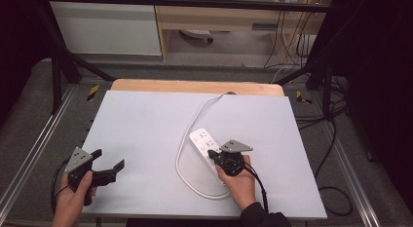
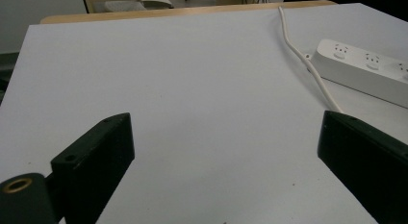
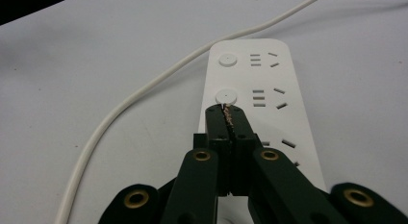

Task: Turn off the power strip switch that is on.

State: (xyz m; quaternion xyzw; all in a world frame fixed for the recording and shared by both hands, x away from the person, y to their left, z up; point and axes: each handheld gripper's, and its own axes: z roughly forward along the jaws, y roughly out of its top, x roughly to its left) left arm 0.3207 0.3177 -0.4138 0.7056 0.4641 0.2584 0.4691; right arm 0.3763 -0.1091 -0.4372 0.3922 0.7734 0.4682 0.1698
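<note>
Power strip point(image 3: 250, 96) at frame centre: we keep the closed right claw point(image 3: 226, 111) centred over its round button point(image 3: 226, 95) and press straight down; the left claw point(image 2: 226, 152) stays open, empty.

A white power strip point(image 3: 255, 96) with its white cord point(image 1: 185, 149) lies on a pale grey table top point(image 1: 146, 134). Both grippers look black, their top plates grey; the far table edge seems light wood.
</note>
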